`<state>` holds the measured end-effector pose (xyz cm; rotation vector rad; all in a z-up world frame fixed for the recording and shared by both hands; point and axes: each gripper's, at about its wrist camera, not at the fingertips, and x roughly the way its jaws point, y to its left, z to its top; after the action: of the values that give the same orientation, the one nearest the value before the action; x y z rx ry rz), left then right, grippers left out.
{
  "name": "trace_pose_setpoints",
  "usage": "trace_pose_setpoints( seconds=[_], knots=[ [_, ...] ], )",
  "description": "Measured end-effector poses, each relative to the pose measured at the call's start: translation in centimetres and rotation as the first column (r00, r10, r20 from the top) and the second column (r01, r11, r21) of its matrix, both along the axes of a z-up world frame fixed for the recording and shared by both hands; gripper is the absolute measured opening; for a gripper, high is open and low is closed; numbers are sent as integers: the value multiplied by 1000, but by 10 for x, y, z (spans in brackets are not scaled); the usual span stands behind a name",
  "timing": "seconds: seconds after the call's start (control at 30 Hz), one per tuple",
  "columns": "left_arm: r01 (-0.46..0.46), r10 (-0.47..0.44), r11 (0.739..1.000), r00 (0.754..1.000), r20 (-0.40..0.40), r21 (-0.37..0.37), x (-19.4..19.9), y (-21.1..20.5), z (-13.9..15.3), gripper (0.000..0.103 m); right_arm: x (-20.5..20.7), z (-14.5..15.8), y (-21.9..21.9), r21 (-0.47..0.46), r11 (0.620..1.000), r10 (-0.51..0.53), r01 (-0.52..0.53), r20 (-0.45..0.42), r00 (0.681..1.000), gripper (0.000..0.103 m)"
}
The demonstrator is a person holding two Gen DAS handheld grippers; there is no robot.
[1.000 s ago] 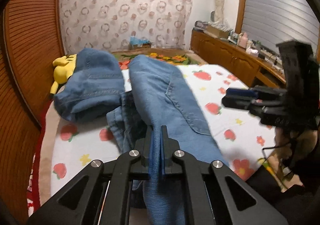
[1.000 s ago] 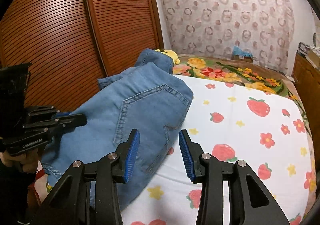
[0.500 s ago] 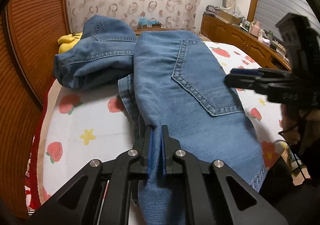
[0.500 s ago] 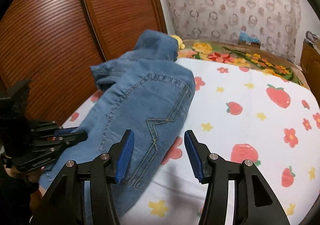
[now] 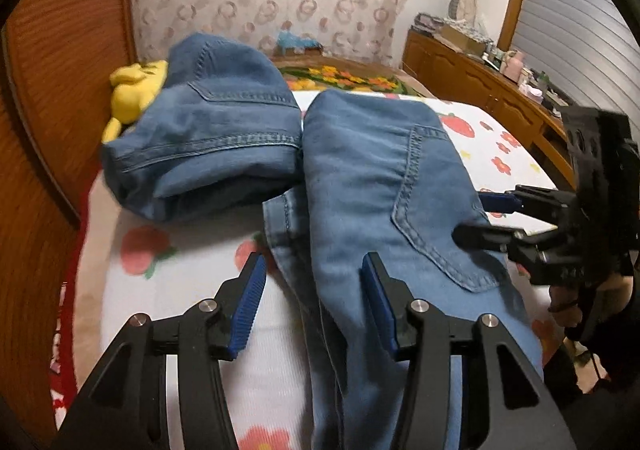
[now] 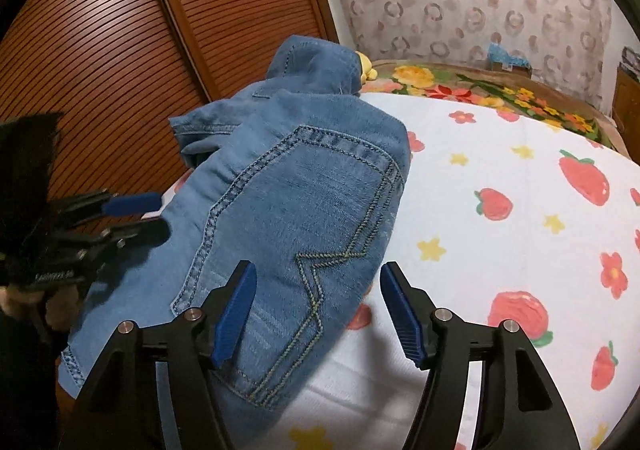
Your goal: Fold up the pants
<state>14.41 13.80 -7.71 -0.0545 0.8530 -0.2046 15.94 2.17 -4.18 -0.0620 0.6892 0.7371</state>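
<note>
**Jeans on the bed, both tongs spread**

The only writing, white lettering on the left gripper's (image 6: pixel 132 215) body in the right wrist view, is too blurred to read. The blue jeans (image 5: pixel 384 185) lie on the strawberry-print sheet (image 6: pixel 520 209), back pocket up, hem draped over the near bed edge. Left gripper (image 5: pixel 312 298): fingers apart, straddling denim. Right gripper (image 6: pixel 316 306): fingers apart above the pocket. A second folded denim pile (image 5: pixel 216 137) lies just beside, toward the wooden wardrobe (image 6: pixel 120 29). Bare sheet extends rightward.
</note>
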Motion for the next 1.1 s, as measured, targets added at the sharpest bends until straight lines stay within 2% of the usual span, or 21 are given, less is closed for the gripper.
trace_pose_setpoints(
  seconds=[0.1,0.33,0.37,0.4,0.43,0.5,0.53,0.6,0.7,0.87,1.1],
  knots=[
    [29,-29,1000,999,-31,-7,13,0,-8,51,10,-2,4,1,1000,13,-13,-17,1000,69],
    [62,-69,992,996,-64,-110,30,5,-24,51,30,-7,4,21,999,33,-32,-55,998,70],
    [65,-73,990,995,-63,-123,30,5,-24,43,33,-7,5,24,999,37,-36,-60,998,70],
    [77,-86,986,994,-61,-147,29,5,-24,36,34,-7,6,28,999,42,-41,-60,997,65],
    [99,-111,979,992,-56,-180,27,2,-24,24,35,-6,6,39,998,58,-56,-60,997,58],
    [105,-112,984,993,-43,-143,22,-4,-21,20,33,-2,5,39,997,62,-60,-40,997,40],
    [111,-117,984,992,-37,-138,20,-7,-20,15,32,1,4,46,997,70,-68,-34,997,36],
    [122,-126,982,992,-19,-147,12,-9,-12,11,26,11,-1,75,993,89,-87,-13,996,26],
    [118,-115,980,993,30,-159,0,-7,6,8,10,34,4,68,989,127,-131,52,991,21],
    [101,-77,975,989,129,-197,-24,8,41,8,-23,83,26,21,978,202,-209,175,964,19],
    [49,12,973,964,265,-225,-57,45,89,7,-45,140,70,-54,955,294,-291,286,912,19]
  ],
)
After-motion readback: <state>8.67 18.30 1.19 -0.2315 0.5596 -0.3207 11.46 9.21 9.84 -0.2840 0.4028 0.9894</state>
